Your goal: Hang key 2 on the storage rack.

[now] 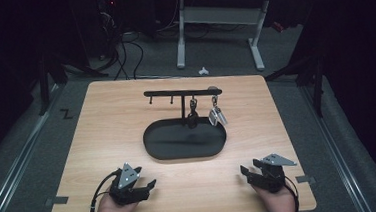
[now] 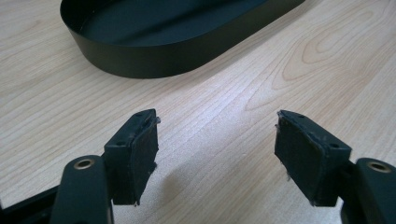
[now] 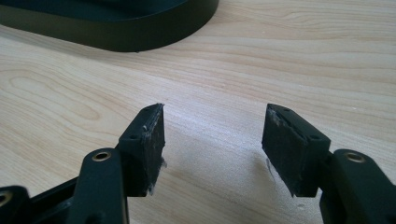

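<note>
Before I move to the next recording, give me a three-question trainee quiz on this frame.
1. True or false: both the left gripper and the right gripper hold something.
2. How many items hang from the black hook rack above the oval tray? A) none B) two C) four
3. Fill in: the hanging items are on the rack's ____ half, seen from the high view.

Key:
1. False. In each gripper view the jaws stand apart over the bare wooden table.
2. B: a dark item and a pale tag-like one.
3. Right.
</note>
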